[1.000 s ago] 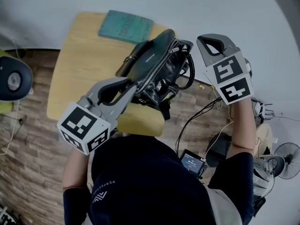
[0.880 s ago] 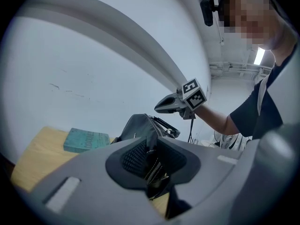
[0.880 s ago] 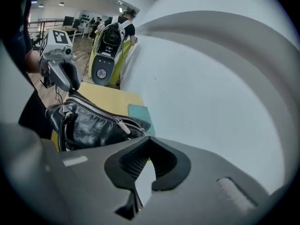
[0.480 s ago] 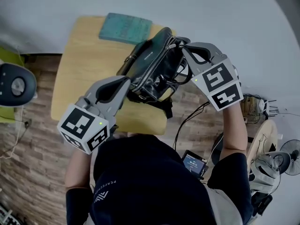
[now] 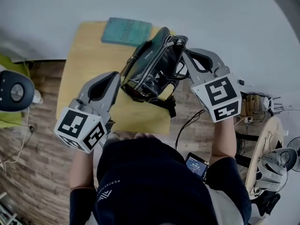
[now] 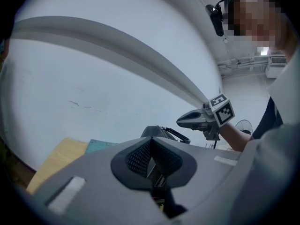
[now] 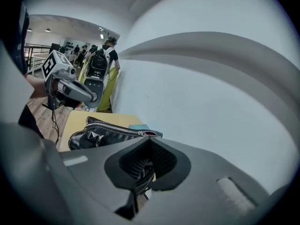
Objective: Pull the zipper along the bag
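Bag (image 5: 150, 69) lies at table's (image 5: 89, 55) right edge, towards the far corner. Your left gripper (image 5: 116, 78) has its jaws together, apparently nipping the bag's near end: bracing step. Zipper (image 5: 151, 62) pull not yet taken. Your right gripper (image 5: 185, 55), jaws together on nothing, sits at the bag's right side; it must open, then catch the pull. Book (image 5: 127, 31) and wall (image 5: 211, 13) crowd the far side; no support right of the edge.

Black glossy leather handbag (image 5: 149, 74) lying tilted on its side at the far right corner of the wooden table (image 5: 89, 55), silver zipper (image 7: 119, 128) running lengthwise along its top, apparently closed over most of its length.
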The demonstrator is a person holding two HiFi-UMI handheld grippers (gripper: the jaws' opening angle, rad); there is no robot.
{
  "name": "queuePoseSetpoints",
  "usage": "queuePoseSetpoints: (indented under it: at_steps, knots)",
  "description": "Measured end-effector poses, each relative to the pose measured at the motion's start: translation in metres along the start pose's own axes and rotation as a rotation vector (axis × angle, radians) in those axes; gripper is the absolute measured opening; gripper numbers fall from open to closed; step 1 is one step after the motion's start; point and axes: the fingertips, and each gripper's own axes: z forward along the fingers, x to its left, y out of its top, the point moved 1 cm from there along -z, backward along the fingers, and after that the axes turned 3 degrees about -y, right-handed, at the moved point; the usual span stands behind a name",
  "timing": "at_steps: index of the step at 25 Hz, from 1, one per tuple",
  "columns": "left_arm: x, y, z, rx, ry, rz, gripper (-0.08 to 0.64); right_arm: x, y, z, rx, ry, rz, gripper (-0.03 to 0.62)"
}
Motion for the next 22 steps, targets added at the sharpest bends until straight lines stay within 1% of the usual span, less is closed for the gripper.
queuePoseSetpoints:
  at_steps: [3, 5, 8, 16, 22]
  knots:
    - [0.005, 0.001, -0.005, -0.002, 0.06, -0.015, 0.012, 0.006, -0.003, -0.012, -0.044, -0.03, 0.085, 0.003]
    - [0.008, -0.001, -0.007, 0.003, 0.088, -0.021, 0.011, 0.012, -0.004, -0.019, -0.082, -0.035, 0.157, 0.003]
    - [0.01, -0.002, -0.01, -0.012, 0.128, -0.008, 0.008, 0.017, -0.001, -0.029, -0.141, -0.037, 0.243, 0.003]
    - [0.006, -0.001, -0.019, -0.034, 0.212, -0.006, 0.008, 0.011, -0.007, -0.044, -0.202, -0.054, 0.282, 0.003]
    - [0.008, 0.004, -0.026, -0.048, 0.272, -0.008, 0.008, 0.009, -0.012, -0.046, -0.21, -0.033, 0.279, 0.003]
